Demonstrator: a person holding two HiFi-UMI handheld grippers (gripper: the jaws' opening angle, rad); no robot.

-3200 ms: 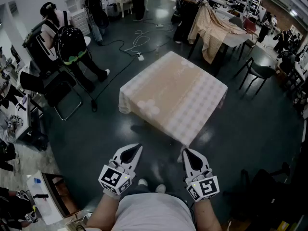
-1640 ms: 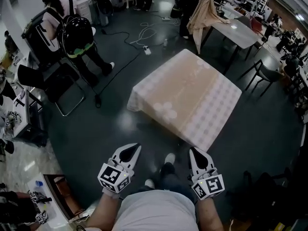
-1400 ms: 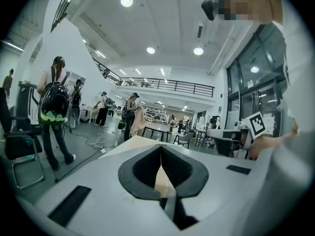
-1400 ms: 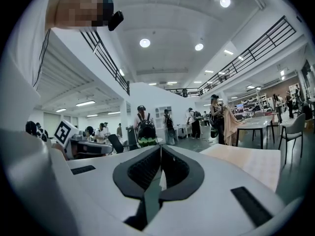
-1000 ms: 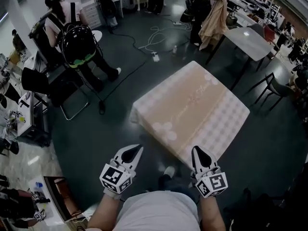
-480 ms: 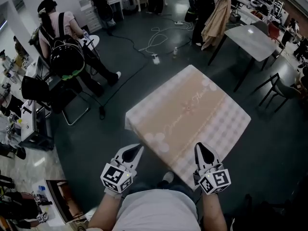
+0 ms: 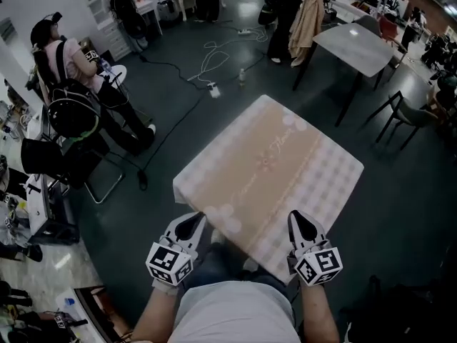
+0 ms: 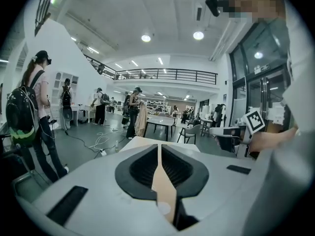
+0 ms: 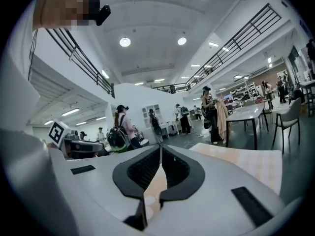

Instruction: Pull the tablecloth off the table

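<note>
Workshop floor (image 7: 403, 213) shrinks as you step closer: the tablecloth (image 7: 268, 166) now lies just ahead of your left gripper (image 7: 195, 218) and right gripper (image 7: 295, 216), both closed on nothing, so grasping comes next.

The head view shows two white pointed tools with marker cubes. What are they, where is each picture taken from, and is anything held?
They are hand-held two-jaw grippers; a person carries one in each hand. The head view comes from a camera on the person's head, looking down: the left gripper and right gripper point toward a beige checked tablecloth that covers a table. The other two pictures come from cameras riding on the grippers, looking along their jaws. Both pairs of jaws are closed and hold nothing; the cloth shows beyond them.
</note>
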